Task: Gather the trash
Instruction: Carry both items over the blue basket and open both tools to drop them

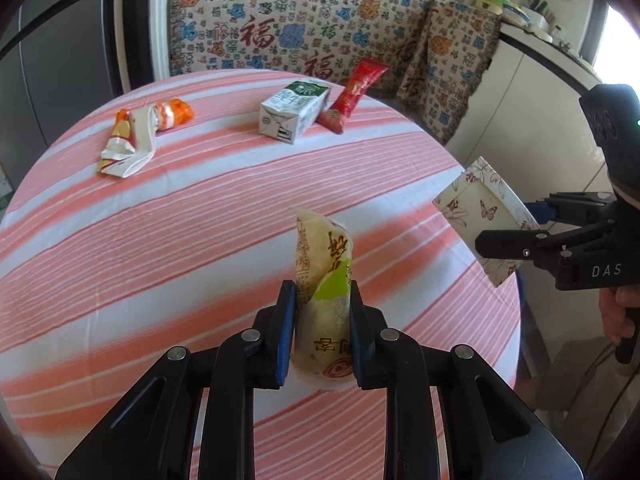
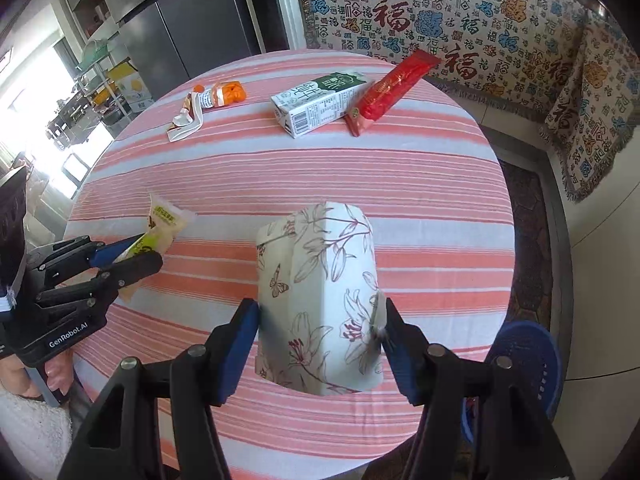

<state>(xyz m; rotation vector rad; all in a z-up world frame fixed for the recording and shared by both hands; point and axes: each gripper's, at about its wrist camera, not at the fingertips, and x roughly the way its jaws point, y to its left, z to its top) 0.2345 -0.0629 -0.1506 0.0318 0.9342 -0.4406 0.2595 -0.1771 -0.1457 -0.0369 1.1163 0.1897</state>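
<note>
I am gripping a snack wrapper point(image 1: 324, 280) in my left fingers point(image 1: 286, 320) and a floral paper bag point(image 2: 320, 300) in my right fingers point(image 2: 244, 340), aiming to drop the wrapper squarely inside.

Bare striped tablecloth point(image 2: 320, 184) lies open between both grippers and 3 far wrappers.

"DAS" in white on the right gripper point(image 1: 492, 236) body. "GenRobot.AI" in white on the left gripper point(image 2: 132, 258) body. Big red "福" characters repeated all over the cloth point(image 1: 280, 20) behind the table. Barcode on the milk carton point(image 2: 320, 104) end; its green-panel print is Chinese, not legible. Brown Chinese characters on the yellow wrapper point(image 1: 324, 280), unreadable.
</note>
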